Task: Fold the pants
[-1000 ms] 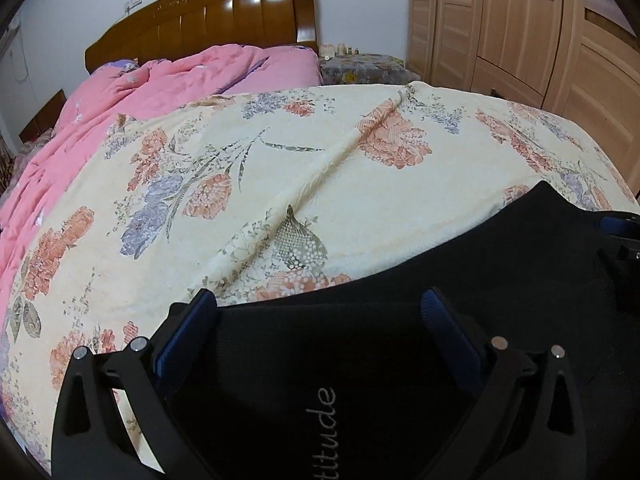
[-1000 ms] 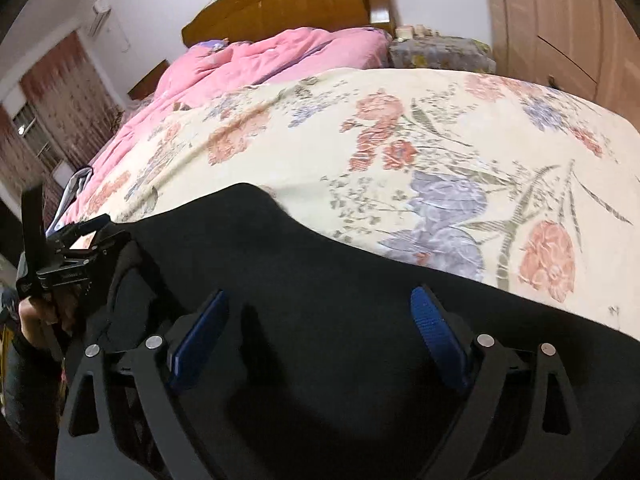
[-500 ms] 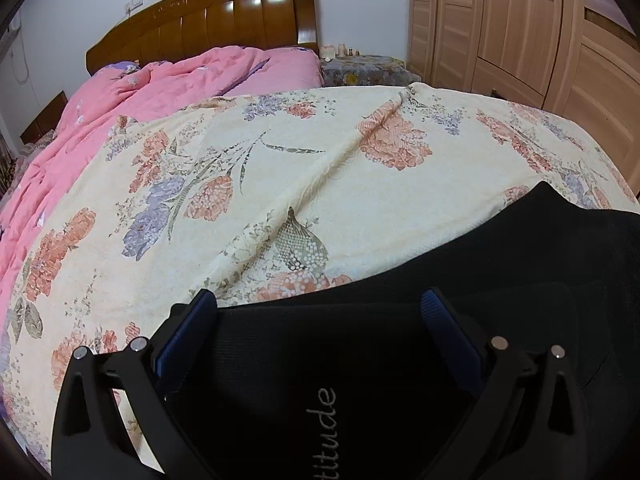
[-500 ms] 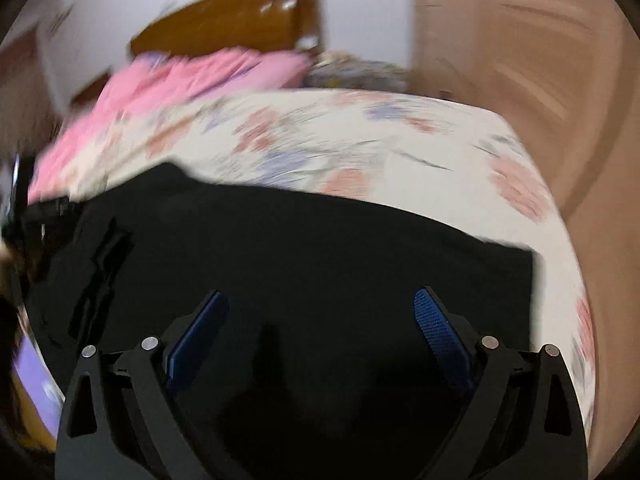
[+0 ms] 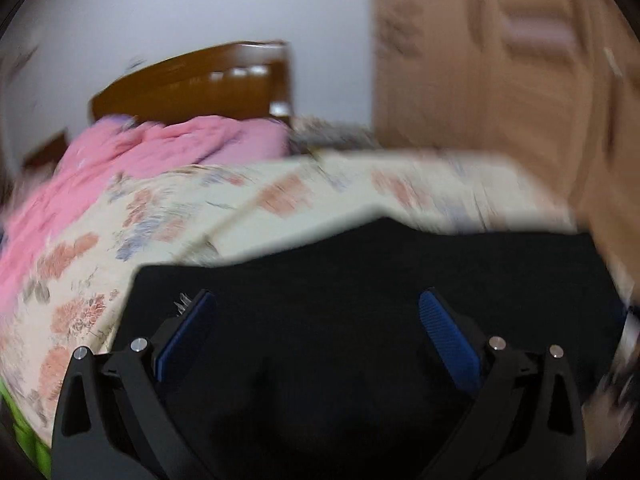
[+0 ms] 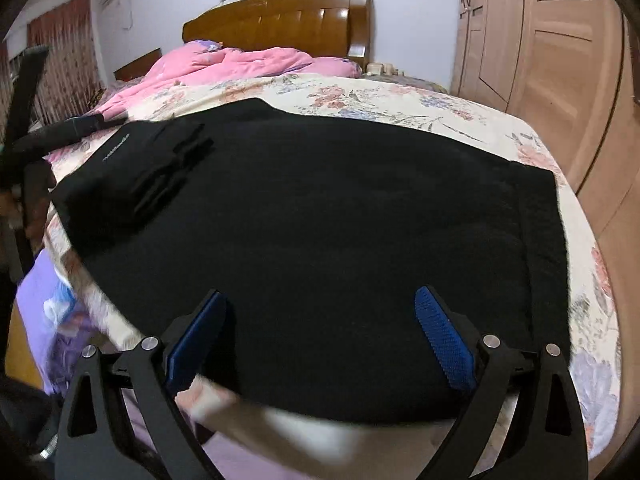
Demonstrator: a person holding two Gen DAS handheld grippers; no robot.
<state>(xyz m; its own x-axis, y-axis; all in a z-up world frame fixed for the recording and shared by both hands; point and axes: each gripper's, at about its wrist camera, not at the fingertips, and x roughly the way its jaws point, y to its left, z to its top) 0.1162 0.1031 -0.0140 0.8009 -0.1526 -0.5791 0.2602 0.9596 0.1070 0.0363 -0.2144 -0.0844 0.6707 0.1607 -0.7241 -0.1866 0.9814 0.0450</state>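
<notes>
Black pants (image 6: 328, 208) lie flat across the floral bedsheet (image 6: 400, 96), waistband with pale lettering (image 6: 116, 146) at the left and leg cuffs (image 6: 540, 220) at the right. My right gripper (image 6: 320, 294) hovers open over the pants' near edge, nothing between its blue pads (image 6: 440, 336). The left gripper (image 6: 80, 126) shows at the far left beside the waistband. The left wrist view is motion-blurred: the pants (image 5: 360, 280) fill its lower part, and my left gripper (image 5: 317, 296) stands open above them, holding nothing.
A pink quilt (image 6: 240, 64) is bunched at the wooden headboard (image 6: 280, 20). Wardrobe doors (image 6: 560, 60) line the right side, close to the bed edge. Purple fabric (image 6: 52, 312) hangs at the bed's near left side. A nightstand (image 6: 384, 70) stands in the far corner.
The right gripper has drawn back and swung, so the whole pants now show. The left gripper has lifted and tilted up, blurring its view. Both stayed open.
</notes>
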